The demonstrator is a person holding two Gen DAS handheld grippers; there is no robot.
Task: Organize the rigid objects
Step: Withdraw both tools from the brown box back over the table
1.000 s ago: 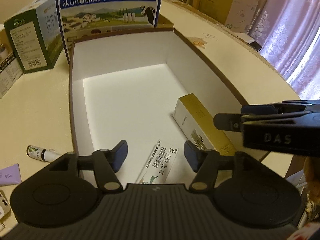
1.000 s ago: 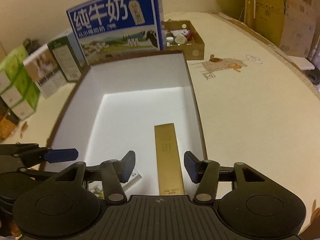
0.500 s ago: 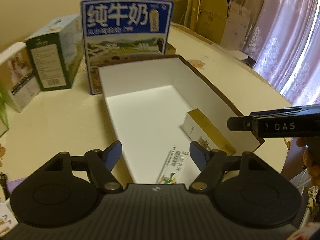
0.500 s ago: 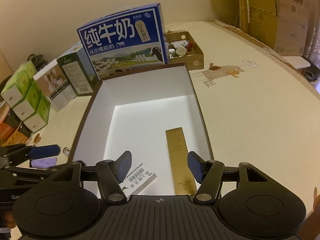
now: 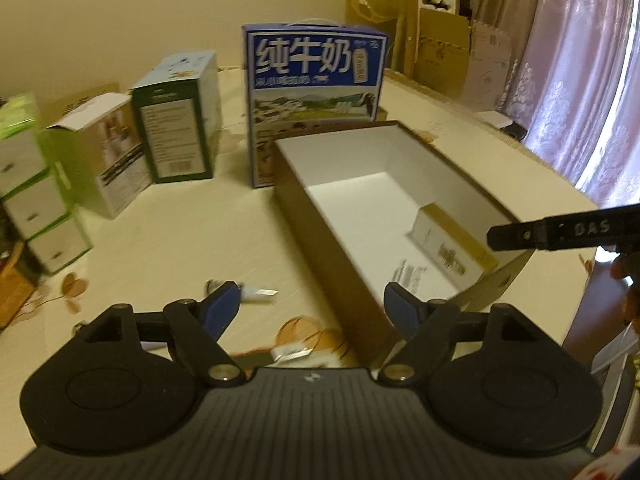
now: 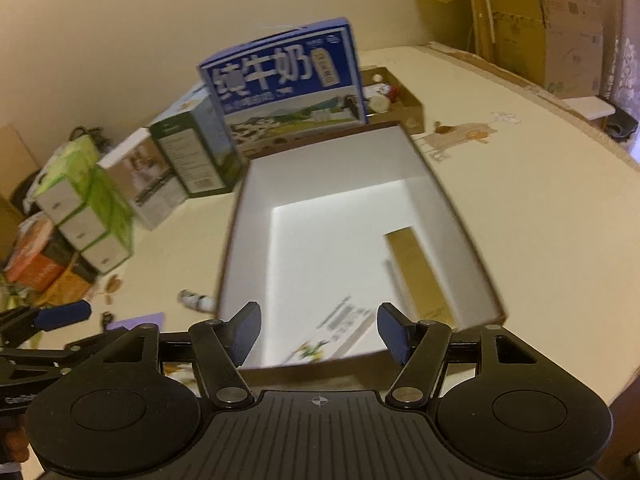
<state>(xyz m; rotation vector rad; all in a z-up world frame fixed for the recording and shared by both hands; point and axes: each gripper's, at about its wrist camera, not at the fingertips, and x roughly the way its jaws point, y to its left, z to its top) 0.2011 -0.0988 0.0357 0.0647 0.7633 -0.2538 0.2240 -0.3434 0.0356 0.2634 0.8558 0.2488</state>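
A brown box (image 5: 294, 208) (image 6: 246, 240) with a white inside lies open on the cream table. Inside it, by the right wall, is a long gold carton (image 5: 452, 240) (image 6: 416, 272). Beside that lies a white carton with a barcode (image 5: 412, 276) (image 6: 340, 332). My left gripper (image 5: 310, 300) hangs over the table at the box's near left corner. Its jaws are opening and hold nothing. My right gripper (image 6: 318, 318) is above the box's near end, jaws also opening and empty. A small bottle (image 5: 256, 292) (image 6: 196, 300) lies on the table left of the box.
A tall blue milk carton (image 5: 312, 92) (image 6: 288, 84) stands behind the box. To its left are a green box (image 5: 180, 120), a white box (image 5: 108, 160) and stacked green packs (image 6: 84, 208). A small cardboard tray (image 6: 396, 96) sits at the back right. A foil sachet (image 5: 292, 352) lies near me.
Both grippers have drawn back and risen from inside the box, and their jaws have widened. The left one has swung left, off the box. Both cartons stay in the box.
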